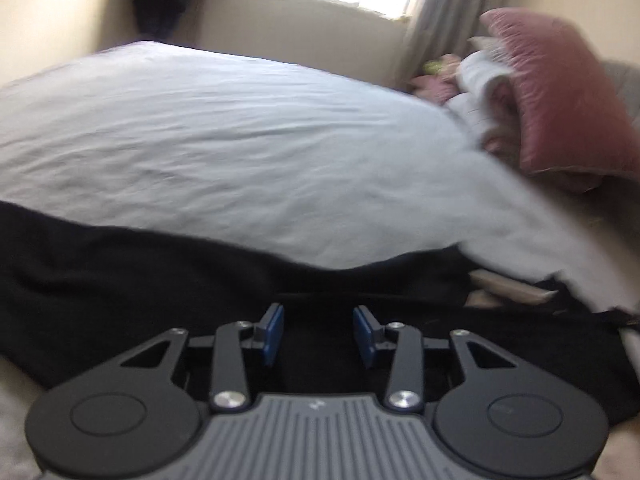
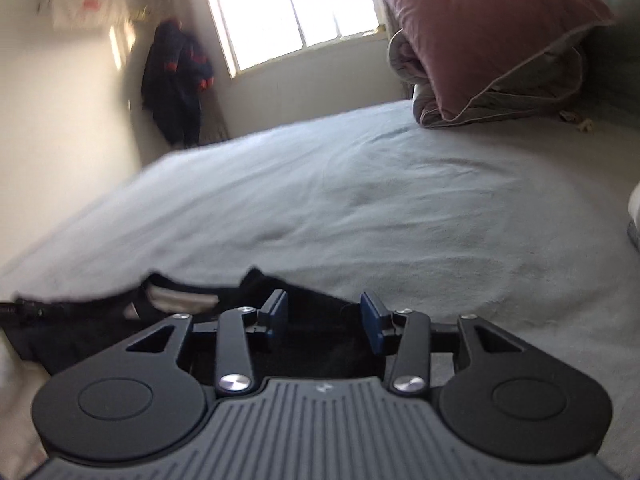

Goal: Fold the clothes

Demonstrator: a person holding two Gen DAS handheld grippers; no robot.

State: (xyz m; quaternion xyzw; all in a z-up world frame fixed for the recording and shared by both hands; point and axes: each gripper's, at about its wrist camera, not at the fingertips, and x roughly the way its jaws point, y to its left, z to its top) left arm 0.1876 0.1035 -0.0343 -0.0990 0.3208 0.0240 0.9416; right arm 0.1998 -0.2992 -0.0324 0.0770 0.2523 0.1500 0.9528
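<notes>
A black garment (image 1: 120, 280) lies along the near edge of a bed with a pale blue sheet (image 1: 240, 140). My left gripper (image 1: 319, 316) hovers low over the black cloth, its blue pads (image 1: 274, 328) apart with nothing pinched between them. In the right wrist view the same garment (image 2: 80, 328) spreads to the left, with a pale inner lining (image 2: 180, 298) showing at an opening. My right gripper (image 2: 325, 306) stands open over the garment's right end, dark cloth lying beneath the gap between its pads (image 2: 372, 316). The picture is blurred.
A pink pillow (image 1: 568, 92) (image 2: 480, 32) leans with bunched bedding at the head of the bed. A dark jacket (image 2: 176, 76) hangs in the far corner beside a bright window (image 2: 288, 8). A grey curtain (image 1: 436, 20) hangs by the window. The sheet (image 2: 400, 220) stretches wide beyond the garment.
</notes>
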